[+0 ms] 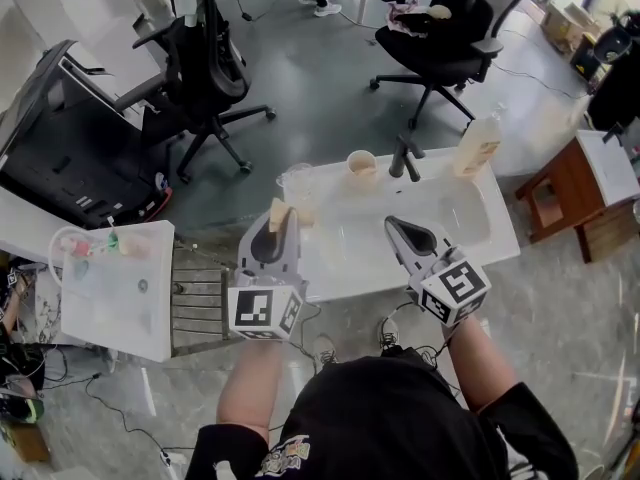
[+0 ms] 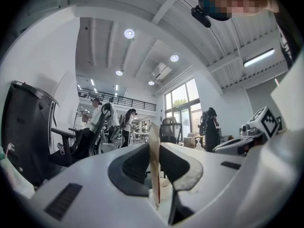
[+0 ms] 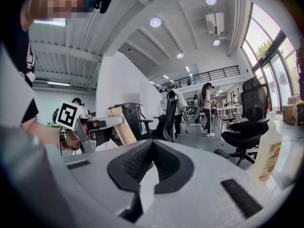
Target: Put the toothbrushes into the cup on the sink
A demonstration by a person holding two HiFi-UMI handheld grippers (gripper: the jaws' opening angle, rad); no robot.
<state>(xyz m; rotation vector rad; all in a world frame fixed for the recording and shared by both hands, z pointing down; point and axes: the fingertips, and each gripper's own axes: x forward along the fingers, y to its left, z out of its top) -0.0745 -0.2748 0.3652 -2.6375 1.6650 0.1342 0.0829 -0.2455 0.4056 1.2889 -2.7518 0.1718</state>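
Here, black office chairs (image 1: pixel 445 38) stand beyond the white sink (image 1: pixel 478 230).

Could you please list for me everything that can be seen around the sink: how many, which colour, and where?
sink: one, white, centre, in front of the person
faucet: one, dark, back rim of the sink
beige cup: one, beige, back rim, left of the faucet
clear cup: one, transparent, sink's back left corner
bottle: one, pale with an orange label, back right corner
office chairs: two, black, on the floor behind the sink
wooden stool: one, brown, right of the sink
table: one, white, left of the person
flat pack: one, tan, between the left gripper's jaws
left gripper: one, grey, shut on the flat pack
right gripper: one, grey, shut and empty, over the sink
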